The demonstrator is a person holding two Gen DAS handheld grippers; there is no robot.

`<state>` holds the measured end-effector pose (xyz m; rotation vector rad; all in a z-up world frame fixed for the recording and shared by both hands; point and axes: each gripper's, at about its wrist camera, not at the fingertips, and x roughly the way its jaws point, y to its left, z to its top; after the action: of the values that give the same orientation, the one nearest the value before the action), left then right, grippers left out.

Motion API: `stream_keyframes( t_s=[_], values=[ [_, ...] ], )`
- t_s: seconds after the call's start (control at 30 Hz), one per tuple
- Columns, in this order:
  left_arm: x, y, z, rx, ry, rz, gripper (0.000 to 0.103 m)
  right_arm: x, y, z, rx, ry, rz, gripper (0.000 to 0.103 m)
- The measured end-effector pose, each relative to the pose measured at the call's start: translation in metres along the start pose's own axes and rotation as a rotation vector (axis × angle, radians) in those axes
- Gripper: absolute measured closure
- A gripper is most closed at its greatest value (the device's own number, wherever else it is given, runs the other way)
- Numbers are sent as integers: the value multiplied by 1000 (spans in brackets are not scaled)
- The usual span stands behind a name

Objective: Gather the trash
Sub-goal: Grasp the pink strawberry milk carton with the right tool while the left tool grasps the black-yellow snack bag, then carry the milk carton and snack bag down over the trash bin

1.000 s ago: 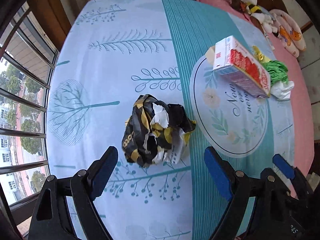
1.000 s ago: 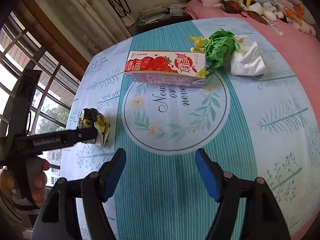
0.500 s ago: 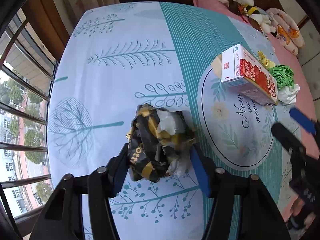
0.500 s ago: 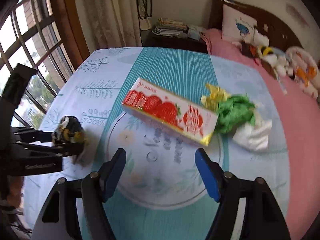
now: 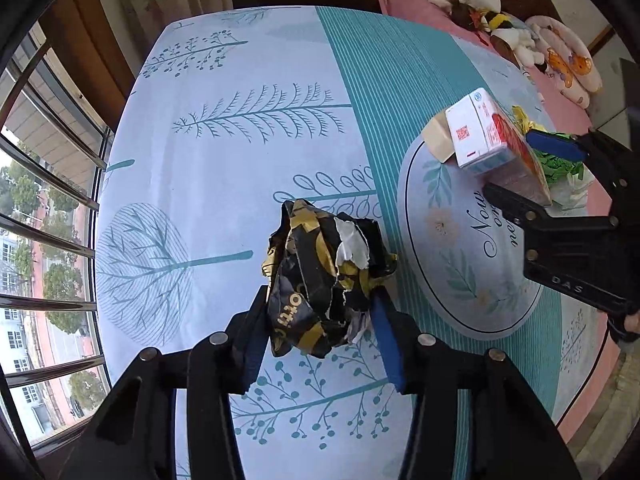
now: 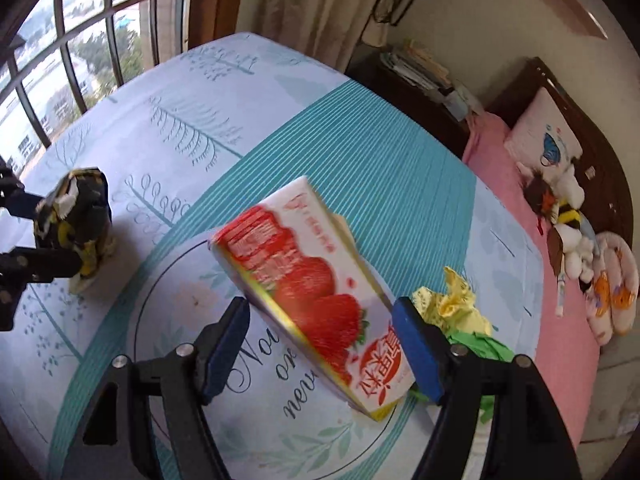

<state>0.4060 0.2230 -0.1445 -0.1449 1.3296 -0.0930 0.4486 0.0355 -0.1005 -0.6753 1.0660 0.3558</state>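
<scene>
One crumpled black-and-gold wrapper sat pinched between the left gripper pads, left of the strawberry carton. Around that carton the right gripper stood wide apart, neither pad touching it. Green-yellow scraps lay just behind the carton.

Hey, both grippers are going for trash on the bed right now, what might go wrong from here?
The left hand-held gripper pinches only the near end of the crumpled black-and-gold wrapper; loose torn bits may drop. The right hand-held gripper straddles the strawberry carton slantwise and open, so closing may skew it into the green wrapper.
</scene>
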Motion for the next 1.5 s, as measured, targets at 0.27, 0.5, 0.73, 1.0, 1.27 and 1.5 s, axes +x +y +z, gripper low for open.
stream_keyframes(
  t_s=[0.27,0.5,0.73,1.0,1.27,1.5],
  values=[
    [1,-3,4,5,3,7,52,9,10,2,-70,8,-74,25],
    [15,-15,8,-17,46,2,63,19,19,0,-119,35,-50,43],
    [7,-29,-4,2,37,2,65,-12,24,-24,-5,20,13,59],
    [-18,-48,-33,-4,24,4,66,-45,8,-84,357,28,246,59],
    [-51,-83,-86,12,-7,19,66,-82,-5,-151,646,6,437,59],
    [-98,-134,-145,9,-70,10,66,-138,5,-197,582,-42,463,59]
  ],
)
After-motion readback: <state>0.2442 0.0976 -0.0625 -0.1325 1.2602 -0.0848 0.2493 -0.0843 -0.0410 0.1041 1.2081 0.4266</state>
